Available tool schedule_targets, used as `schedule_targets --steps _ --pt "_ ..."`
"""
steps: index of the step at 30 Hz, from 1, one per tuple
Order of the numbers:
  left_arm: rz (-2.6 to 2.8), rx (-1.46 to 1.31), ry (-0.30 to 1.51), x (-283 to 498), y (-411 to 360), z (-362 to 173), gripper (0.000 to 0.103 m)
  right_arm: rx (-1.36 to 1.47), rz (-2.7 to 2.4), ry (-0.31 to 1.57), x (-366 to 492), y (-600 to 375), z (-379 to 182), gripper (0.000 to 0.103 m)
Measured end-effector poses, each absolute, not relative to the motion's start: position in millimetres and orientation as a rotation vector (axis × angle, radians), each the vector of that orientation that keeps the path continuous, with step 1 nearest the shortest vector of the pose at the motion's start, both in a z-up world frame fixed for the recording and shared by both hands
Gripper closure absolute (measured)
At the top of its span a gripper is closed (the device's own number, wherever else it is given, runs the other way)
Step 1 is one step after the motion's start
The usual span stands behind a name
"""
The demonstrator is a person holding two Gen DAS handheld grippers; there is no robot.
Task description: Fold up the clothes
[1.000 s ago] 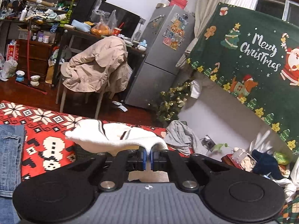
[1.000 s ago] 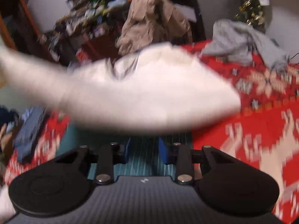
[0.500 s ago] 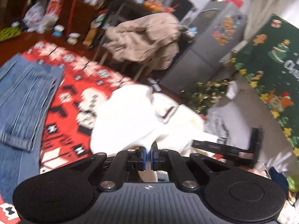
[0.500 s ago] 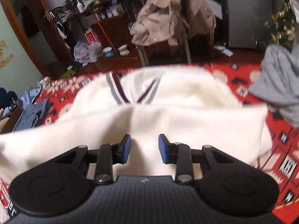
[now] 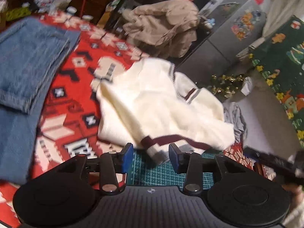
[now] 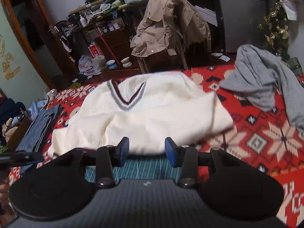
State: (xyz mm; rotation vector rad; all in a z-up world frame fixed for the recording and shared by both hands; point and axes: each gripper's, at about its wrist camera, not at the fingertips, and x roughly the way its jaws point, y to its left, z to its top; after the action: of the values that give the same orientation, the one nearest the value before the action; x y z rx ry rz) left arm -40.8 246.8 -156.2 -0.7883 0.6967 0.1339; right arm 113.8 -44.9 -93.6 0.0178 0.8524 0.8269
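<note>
A cream V-neck sweater (image 5: 157, 104) with maroon and grey trim lies heaped on the red patterned cloth (image 5: 76, 98), its near edge over a green cutting mat (image 5: 157, 171). My left gripper (image 5: 150, 156) is opening; a striped sleeve cuff (image 5: 155, 152) hangs loose between its blue pads, touching neither. In the right wrist view the same sweater (image 6: 148, 112) shows its collar facing up. My right gripper (image 6: 145, 151) is also opening, its pads apart at the sweater's near hem and clear of the fabric.
Folded blue jeans (image 5: 24, 60) lie on the left of the cloth, also seen as the jeans (image 6: 39, 131). A grey garment (image 6: 266, 87) is crumpled at the right. A chair with a beige coat (image 6: 167, 24) stands behind, by a grey fridge (image 5: 233, 39).
My left gripper came down with the sweater, then opened and let go of the cuff. The sweater dropped onto the cloth. My right gripper's pads spread wider.
</note>
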Motion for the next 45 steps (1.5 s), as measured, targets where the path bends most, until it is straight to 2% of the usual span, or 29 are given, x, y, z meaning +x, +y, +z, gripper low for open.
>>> schedule_targets --steps 5,9,10,11,12,15,19,32,34,35,36,38,45 --pt "0.103 -0.979 0.715 -31 254 -176 0.062 0.027 0.806 0.864 95 -67 -106 0.055" --pt "0.123 -1.013 0.74 -16 252 -177 0.063 0.069 0.783 0.897 88 -82 -119 0.053" --pt "0.135 -0.988 0.751 -12 249 -175 0.072 0.069 0.778 0.902 86 -84 -122 0.053" --pt "0.148 -0.956 0.762 -8 246 -173 0.089 0.069 0.774 0.907 85 -85 -125 0.053" --pt "0.167 -0.905 0.775 -5 242 -170 0.097 0.071 0.772 0.913 84 -86 -128 0.053" --pt "0.174 -0.84 0.761 -3 237 -160 0.097 0.083 0.756 0.915 84 -88 -133 0.054" --pt "0.132 -0.854 0.655 -19 242 -126 0.097 0.113 0.721 0.877 91 -91 -134 0.056" --pt "0.034 -0.868 0.524 -22 248 -62 0.097 0.172 0.68 0.862 171 -57 -173 0.057" --pt "0.037 -0.854 0.524 -21 249 -59 0.097 0.207 0.7 0.858 179 -53 -174 0.064" --pt "0.038 -0.85 0.525 -20 250 -59 0.097 0.22 0.712 0.855 181 -51 -174 0.082" --pt "0.04 -0.846 0.524 -20 250 -59 0.097 0.22 0.724 0.847 181 -48 -171 0.086" --pt "0.041 -0.846 0.522 -20 252 -59 0.097 0.207 0.742 0.824 178 -45 -160 0.092" --pt "0.017 -0.829 0.509 -39 255 -47 0.097 0.218 0.766 0.808 163 -68 -99 0.093"
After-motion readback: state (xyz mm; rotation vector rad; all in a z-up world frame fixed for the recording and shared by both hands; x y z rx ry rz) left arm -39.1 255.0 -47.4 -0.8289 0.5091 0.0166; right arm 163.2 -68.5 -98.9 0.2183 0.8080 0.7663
